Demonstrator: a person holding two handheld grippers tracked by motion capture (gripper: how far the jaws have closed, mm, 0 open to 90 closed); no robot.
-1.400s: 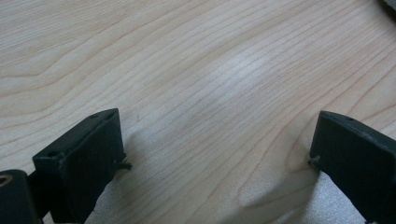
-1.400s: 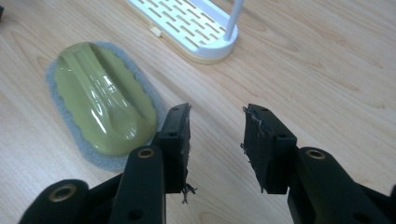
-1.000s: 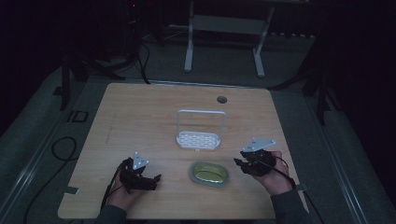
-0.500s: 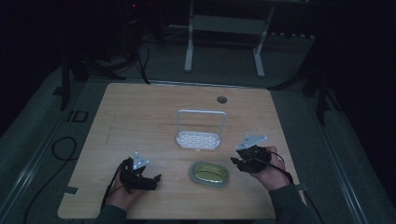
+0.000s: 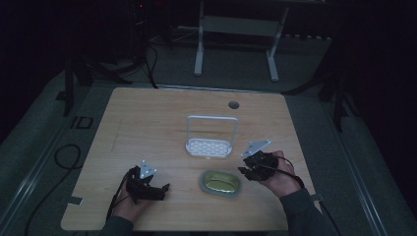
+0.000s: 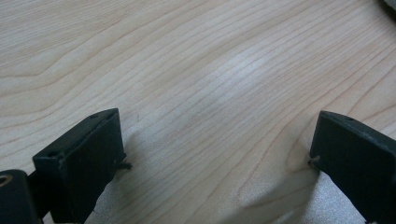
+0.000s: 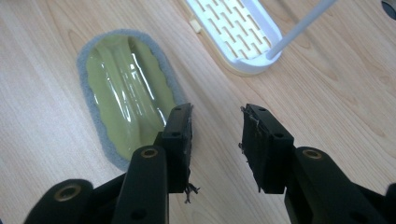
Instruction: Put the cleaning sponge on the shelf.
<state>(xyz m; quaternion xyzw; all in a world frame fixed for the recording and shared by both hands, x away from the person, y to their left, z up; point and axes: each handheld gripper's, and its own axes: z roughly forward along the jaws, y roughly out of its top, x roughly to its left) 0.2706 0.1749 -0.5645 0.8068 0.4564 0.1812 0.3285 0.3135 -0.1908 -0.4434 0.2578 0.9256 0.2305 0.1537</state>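
On the table (image 5: 147,128), a white rack (image 5: 210,140) standing empty at centre, a grey-rimmed yellow-green dish (image 5: 220,183) just in front of it, left gripper (image 5: 147,186) jaws spread wide over bare wood, right gripper (image 7: 215,140) jaws parted, empty, beside the dish.

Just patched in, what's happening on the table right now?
A person holds a hand-held gripper in each hand; nothing is grasped. The right hand-held gripper is open, beside the oval green-and-grey sponge. The left hand-held gripper is open over bare wooden table. A white rack sits behind the sponge.
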